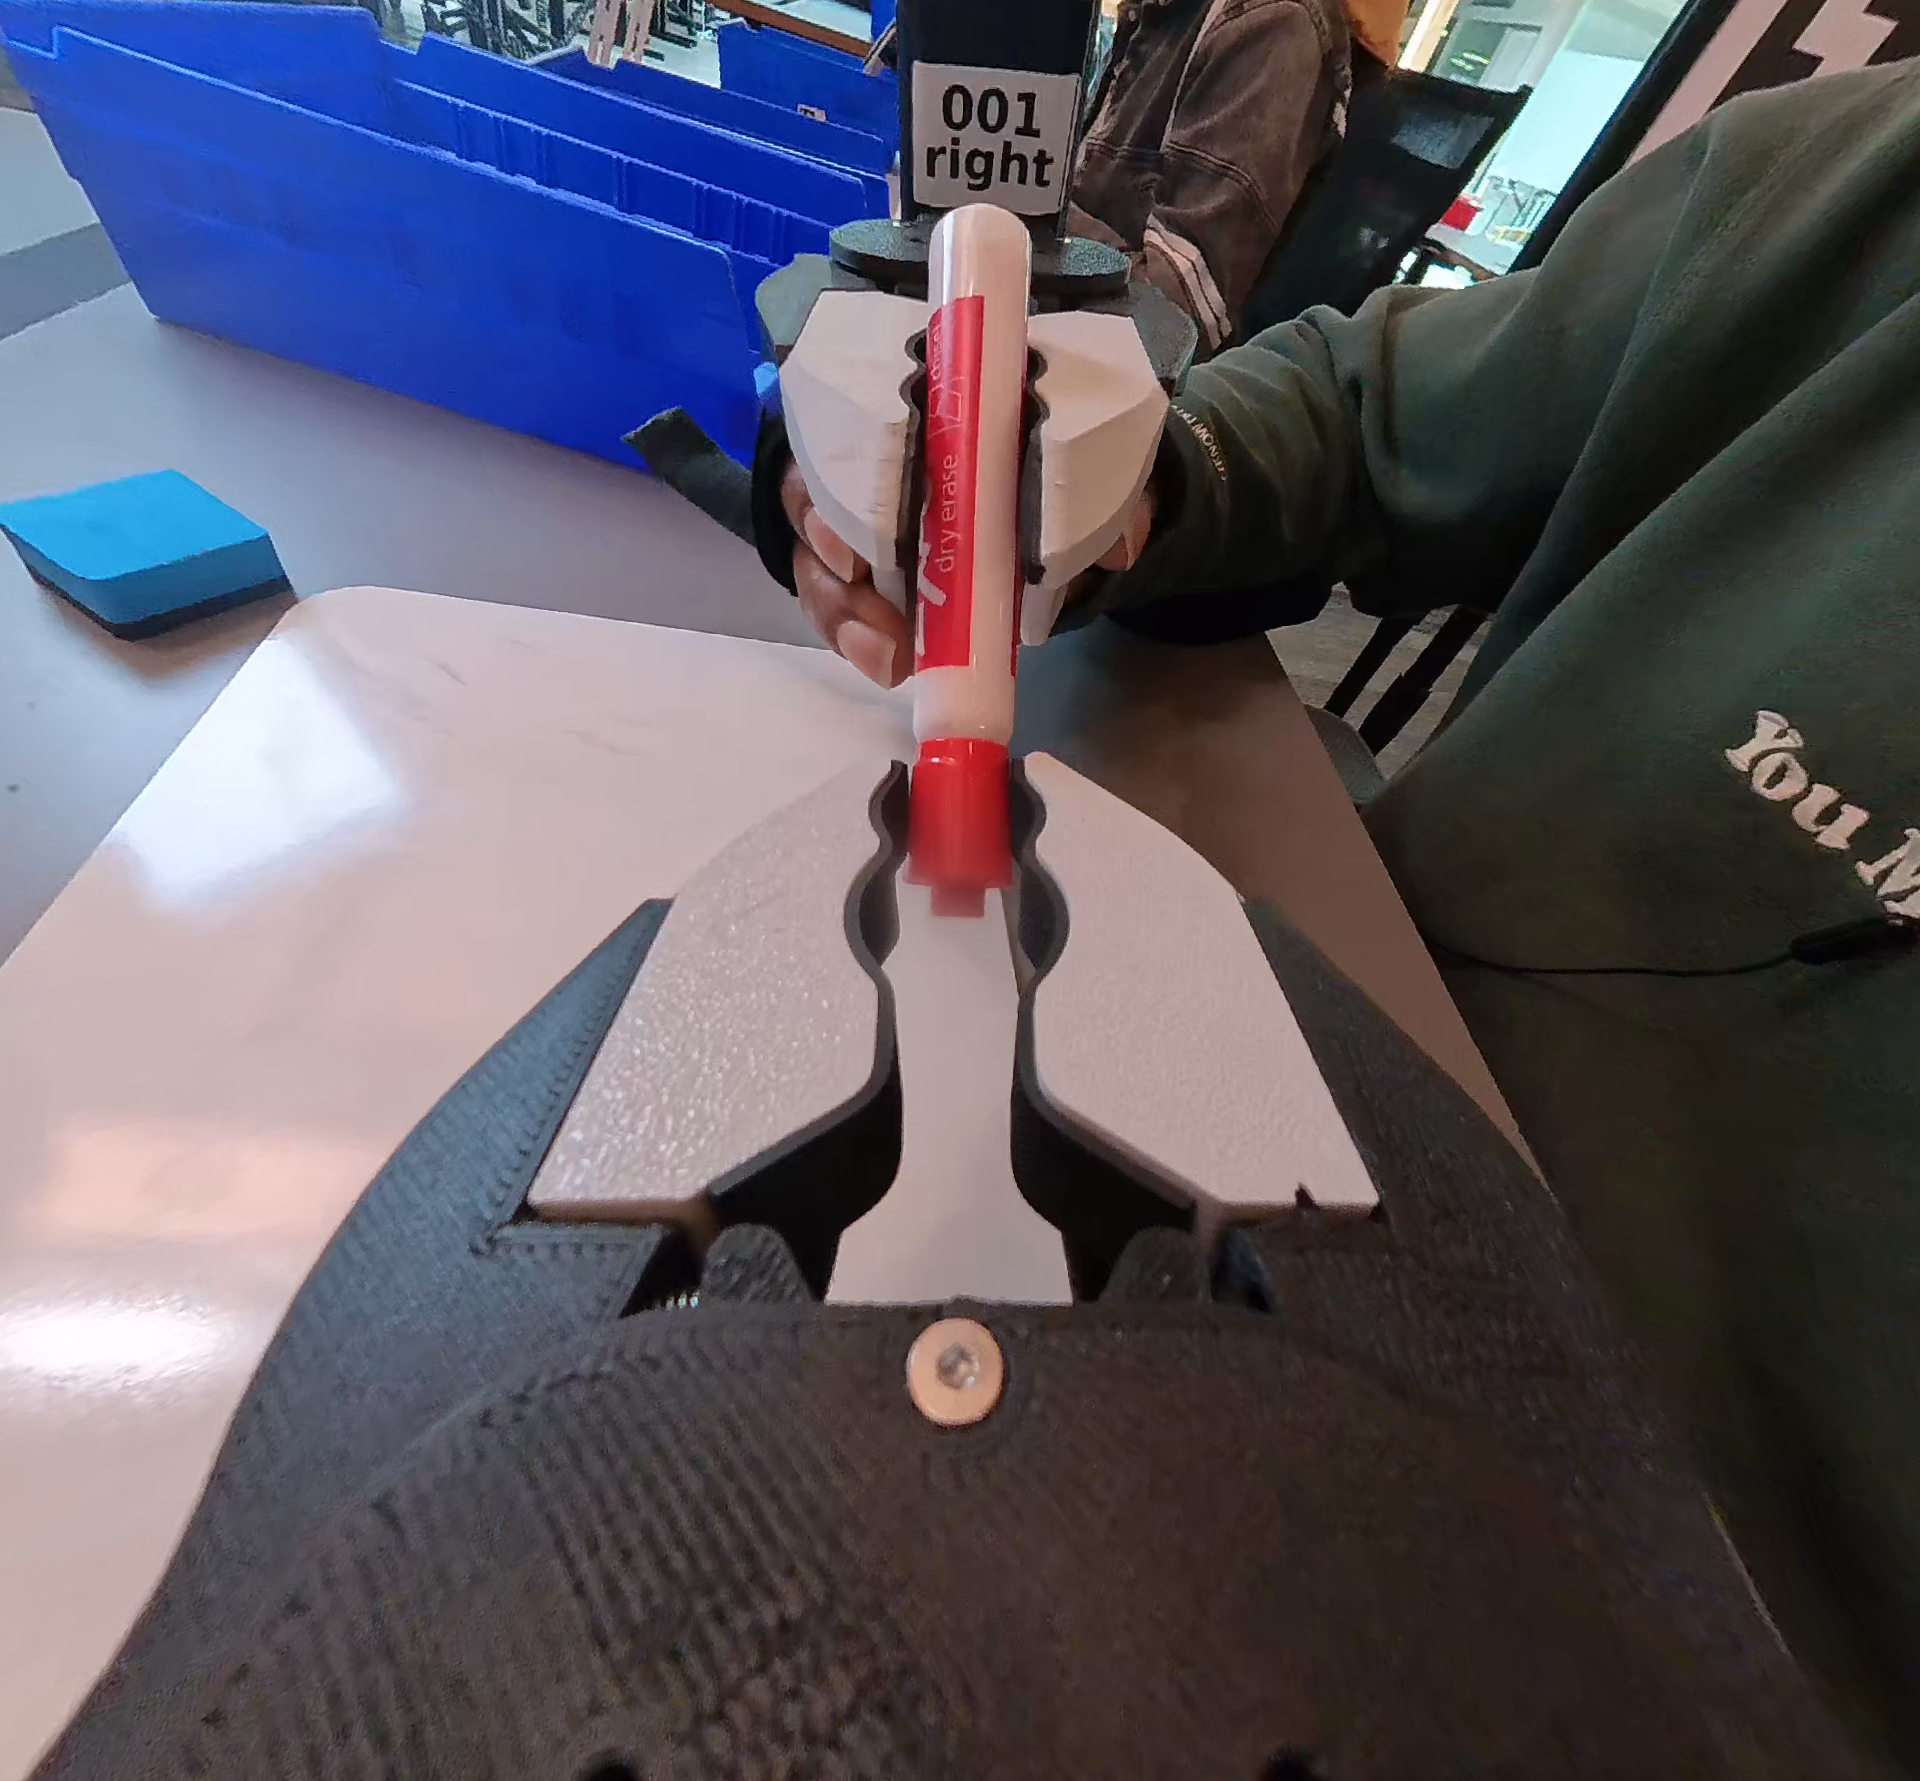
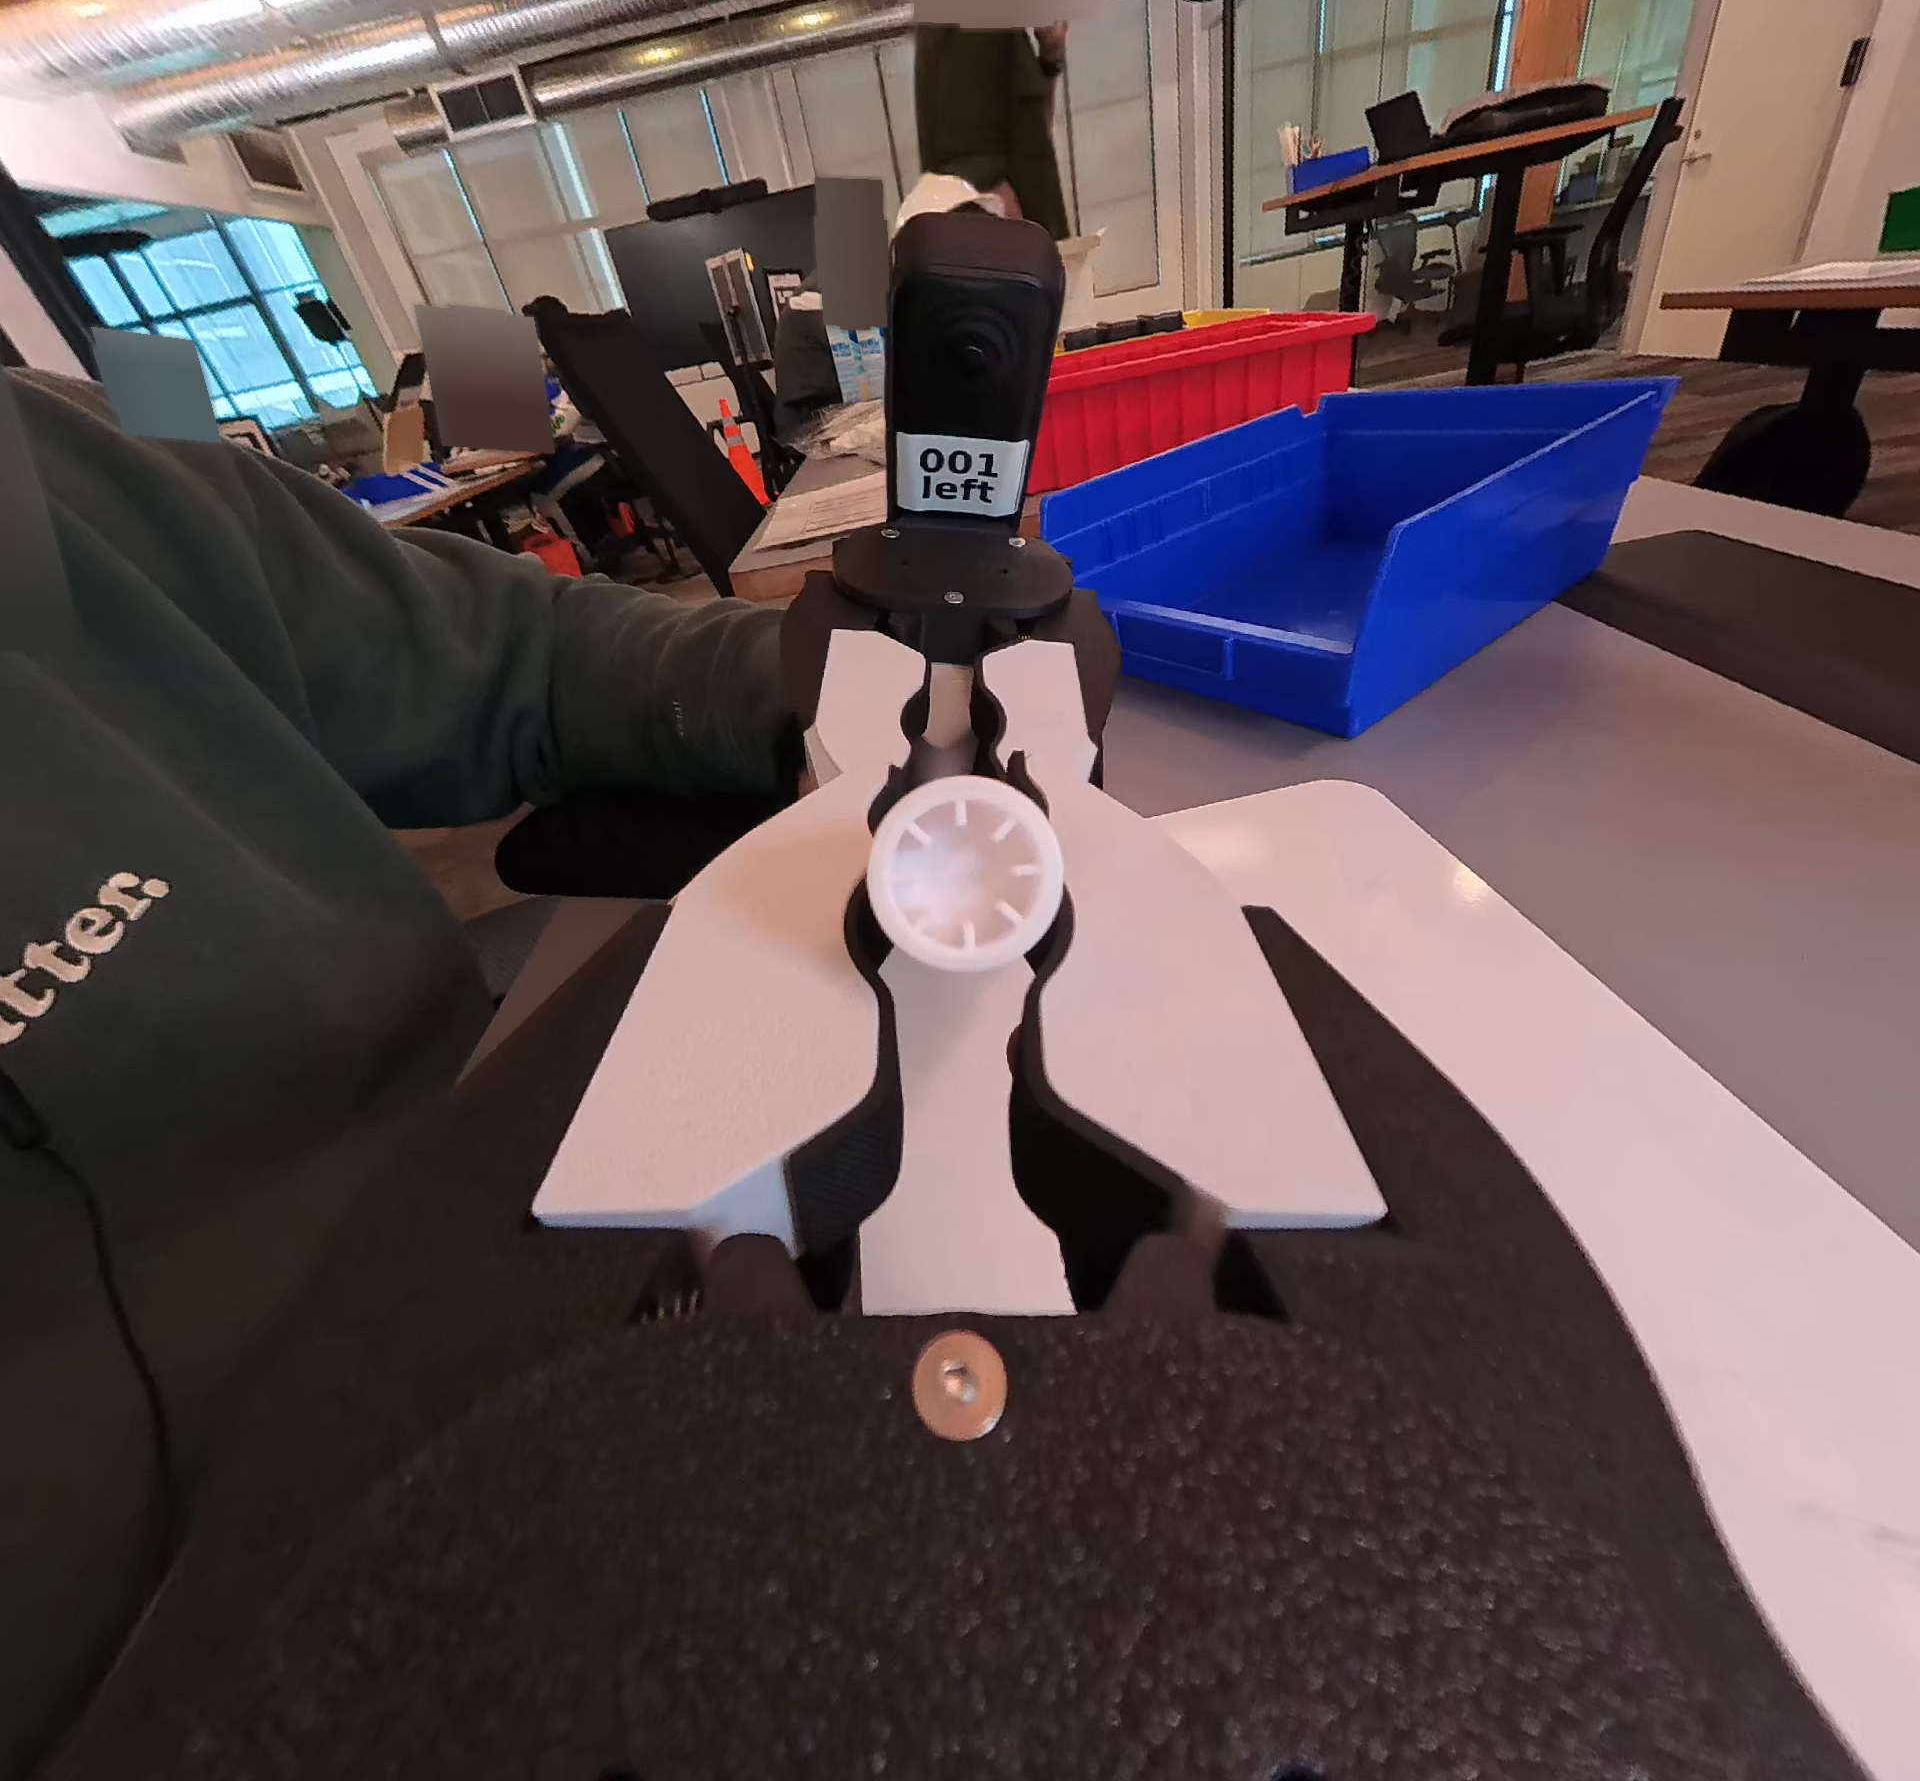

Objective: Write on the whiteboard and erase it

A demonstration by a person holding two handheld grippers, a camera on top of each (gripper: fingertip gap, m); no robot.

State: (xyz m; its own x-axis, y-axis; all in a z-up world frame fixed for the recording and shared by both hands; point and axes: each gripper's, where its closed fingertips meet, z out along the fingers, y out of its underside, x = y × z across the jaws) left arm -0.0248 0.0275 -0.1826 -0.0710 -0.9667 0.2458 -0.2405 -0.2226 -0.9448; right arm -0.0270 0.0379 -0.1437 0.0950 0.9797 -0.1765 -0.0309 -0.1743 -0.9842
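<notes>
A red-and-white dry-erase marker (image 1: 966, 484) is held level between my two grippers above the whiteboard (image 1: 416, 848). My left gripper (image 1: 958, 786) is shut on its red cap (image 1: 956, 827). My right gripper (image 1: 971, 609) faces it and is shut on the marker's barrel. In the right wrist view, the marker's white rear end (image 2: 966, 884) points at the camera between the fingers of my right gripper (image 2: 961, 796). My left gripper (image 2: 956, 744) is just beyond it, and the cap is hidden. A blue eraser (image 1: 140, 547) lies on the table left of the board.
A blue bin (image 1: 416, 204) stands on the grey table behind the board; it also shows in the right wrist view (image 2: 1351, 568), with a red bin (image 2: 1195, 381) behind it. A person's green sleeve (image 1: 1558, 432) fills the right side. The whiteboard (image 2: 1455, 1056) carries no marks. My left and right fingertips are right by each other. From either gripper's tips it is about 25 cm to the blue eraser (image 1: 140, 547).
</notes>
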